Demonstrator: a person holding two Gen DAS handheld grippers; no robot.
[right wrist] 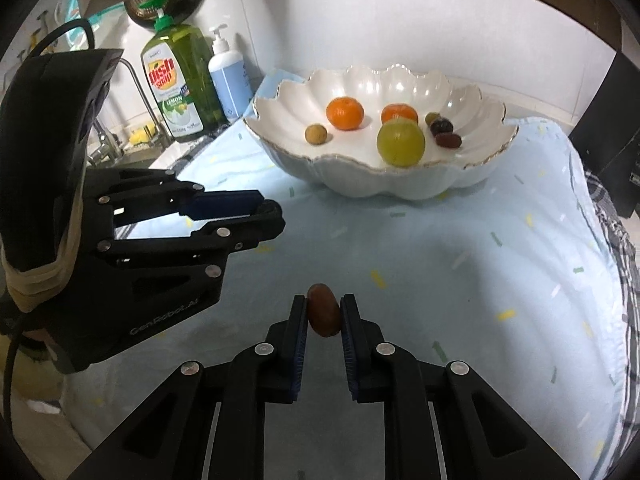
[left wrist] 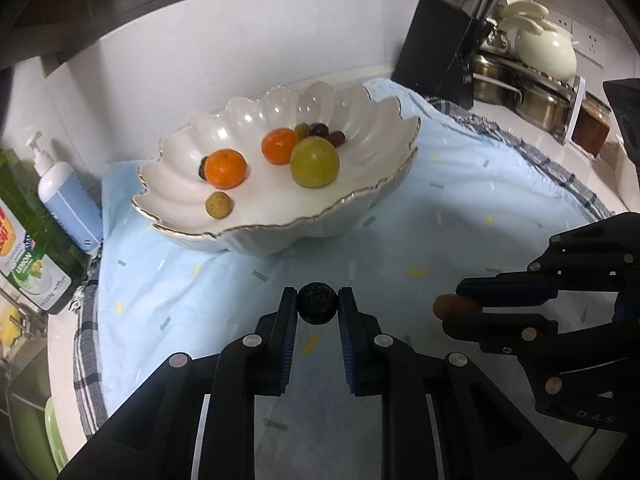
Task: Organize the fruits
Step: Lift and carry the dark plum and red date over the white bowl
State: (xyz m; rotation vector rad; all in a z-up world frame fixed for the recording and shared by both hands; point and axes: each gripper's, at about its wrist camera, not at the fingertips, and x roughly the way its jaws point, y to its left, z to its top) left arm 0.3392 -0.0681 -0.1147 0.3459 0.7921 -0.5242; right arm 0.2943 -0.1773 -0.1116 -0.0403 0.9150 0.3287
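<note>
A white scalloped bowl (left wrist: 360,208) (right wrist: 480,168) stands on a light blue cloth (left wrist: 440,220). In it lie two oranges (left wrist: 226,168), a green round fruit (left wrist: 315,162) (right wrist: 401,143), a small tan fruit (left wrist: 219,205) and some dark small fruits (left wrist: 320,130). My left gripper (left wrist: 318,308) is shut on a small black round fruit (left wrist: 318,307), in front of the bowl above the cloth. My right gripper (right wrist: 324,314) is shut on a brown oval fruit (right wrist: 324,315), level with the left one; it shows in the left wrist view (left wrist: 460,312).
A green dish soap bottle (right wrist: 180,80) and a blue pump bottle (right wrist: 228,76) stand left of the bowl by a sink faucet (right wrist: 136,92). A black knife block (left wrist: 436,48), metal pots (left wrist: 532,96) and a cream jar (left wrist: 544,48) stand at the back right.
</note>
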